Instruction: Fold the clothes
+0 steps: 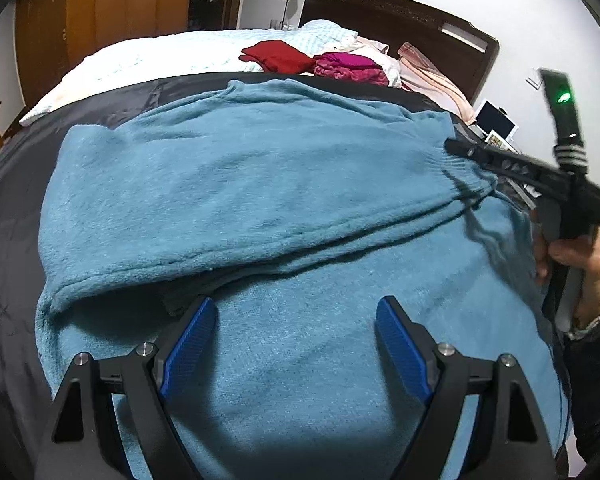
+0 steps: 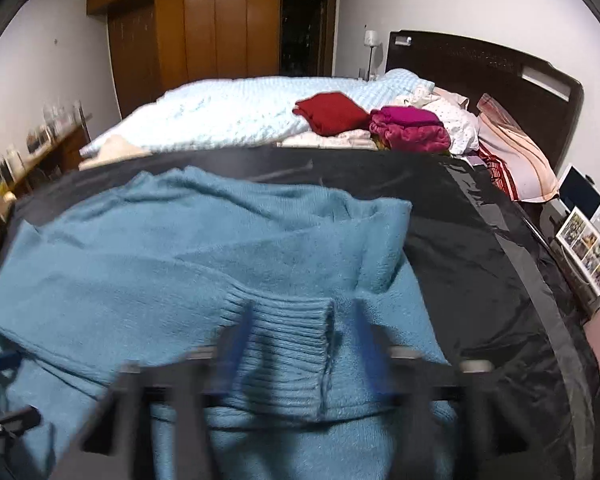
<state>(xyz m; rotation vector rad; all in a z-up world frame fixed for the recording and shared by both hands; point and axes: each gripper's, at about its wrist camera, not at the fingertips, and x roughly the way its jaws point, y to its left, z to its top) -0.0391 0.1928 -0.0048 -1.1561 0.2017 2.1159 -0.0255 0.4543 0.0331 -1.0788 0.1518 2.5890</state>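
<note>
The left claw [image 1: 296,320] gapes empty over the blue sweater [image 1: 260,168] on black sheeting [image 2: 480,240]; the right claw's [image 2: 300,340] grip is blurred.

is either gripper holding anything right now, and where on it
The left gripper is open, holding nothing. The right gripper straddles the blue sweater's ribbed cuff; blur hides whether it grips.

Left hand-held gripper [image 1: 296,334] is hovering over the teal sweater [image 1: 260,184], blue pads [image 1: 188,344] spread wide and gripping nothing. Sweater is lying flat on a dark sheet [image 1: 4,216] on the bed [image 1: 148,52], one sleeve [image 1: 260,240] folded across the body. Right hand-held gripper [image 1: 458,146] is touching the ribbed cuff [image 1: 466,184] at right; red [image 1: 278,56] and magenta garments [image 1: 350,67] are lying near the headboard [image 1: 400,12].
</note>
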